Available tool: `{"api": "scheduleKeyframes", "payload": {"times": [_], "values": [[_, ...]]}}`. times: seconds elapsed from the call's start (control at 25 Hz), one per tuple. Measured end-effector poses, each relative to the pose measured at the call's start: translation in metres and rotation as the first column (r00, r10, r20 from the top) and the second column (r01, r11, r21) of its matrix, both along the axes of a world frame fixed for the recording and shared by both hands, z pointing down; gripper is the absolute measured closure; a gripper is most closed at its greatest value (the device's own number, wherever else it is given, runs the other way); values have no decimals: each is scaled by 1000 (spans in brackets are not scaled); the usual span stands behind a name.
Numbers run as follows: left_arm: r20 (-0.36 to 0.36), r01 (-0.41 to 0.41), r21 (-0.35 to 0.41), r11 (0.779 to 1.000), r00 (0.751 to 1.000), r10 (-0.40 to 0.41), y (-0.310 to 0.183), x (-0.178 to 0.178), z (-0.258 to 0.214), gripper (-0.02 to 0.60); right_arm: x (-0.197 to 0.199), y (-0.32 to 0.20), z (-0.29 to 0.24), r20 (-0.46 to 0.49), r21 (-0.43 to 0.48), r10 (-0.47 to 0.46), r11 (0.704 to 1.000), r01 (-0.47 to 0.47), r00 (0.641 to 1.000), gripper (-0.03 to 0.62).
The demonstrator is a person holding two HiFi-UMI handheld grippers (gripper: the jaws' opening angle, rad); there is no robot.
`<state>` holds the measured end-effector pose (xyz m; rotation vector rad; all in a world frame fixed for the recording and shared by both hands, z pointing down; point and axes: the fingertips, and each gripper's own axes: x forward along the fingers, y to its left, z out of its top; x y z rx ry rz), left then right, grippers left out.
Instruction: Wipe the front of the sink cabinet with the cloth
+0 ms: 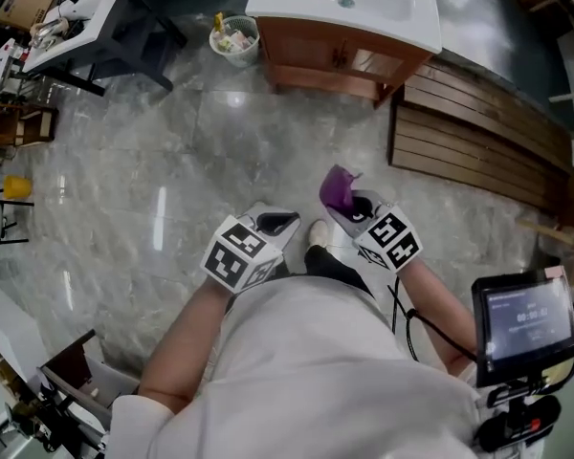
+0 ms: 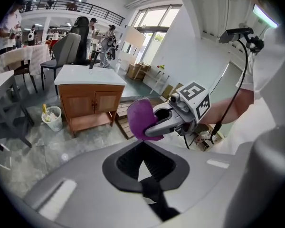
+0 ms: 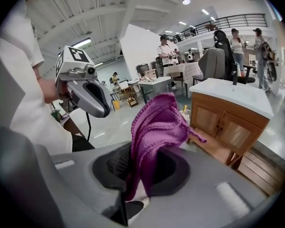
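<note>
The sink cabinet (image 1: 340, 57) is brown wood with two doors and a white basin top, and stands across the floor ahead of me; it also shows in the left gripper view (image 2: 88, 103) and the right gripper view (image 3: 228, 122). A purple knitted cloth (image 1: 337, 189) (image 3: 156, 122) (image 2: 140, 118) hangs from my right gripper (image 1: 352, 204) (image 3: 142, 163), which is shut on it. My left gripper (image 1: 273, 224) (image 2: 143, 151) is held beside it at waist height, shut and empty. Both grippers are well short of the cabinet.
A small waste bin (image 1: 234, 38) with rubbish stands left of the cabinet. A slatted wooden platform (image 1: 478, 137) lies to its right. Desks and chairs (image 1: 86, 27) are at the far left. A screen on a mount (image 1: 524, 318) sits by my right arm. The floor is grey marble.
</note>
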<state>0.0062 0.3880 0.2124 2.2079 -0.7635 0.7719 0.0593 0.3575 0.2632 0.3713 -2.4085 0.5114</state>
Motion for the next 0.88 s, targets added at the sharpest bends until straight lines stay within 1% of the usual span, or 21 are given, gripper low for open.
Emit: {"api": "scheduleKeyframes", "payload": {"times": [0.08,0.2,0.4,0.52,0.64,0.76,0.88], "values": [[-13,-1,-4,1000,1000,0,-14,-10,-1,575,-13,-15,2,-12,-4,-1,1000,1,1000,511],[-33,-20,-9,1000,999,20,-46,-28,12,575,-41,-52,18,-33,0,-12,1000,12,999,511],[-55,-79,-15,997,995,78,-114,-87,28,575,-114,-131,40,-75,7,-2,1000,2,997,511],[-56,-132,-16,991,990,131,-146,-113,42,575,-153,-178,59,-89,19,1,1000,1,996,511],[-40,-182,-14,983,983,181,-176,-136,58,575,-192,-228,84,-87,20,5,1000,-3,996,511],[-54,-180,-23,983,982,178,-202,-149,72,575,-224,-275,113,-90,-4,-12,1000,12,996,511],[-72,-156,-37,987,986,153,-224,-151,92,575,-248,-320,144,-95,-10,-42,999,41,995,511]]}}
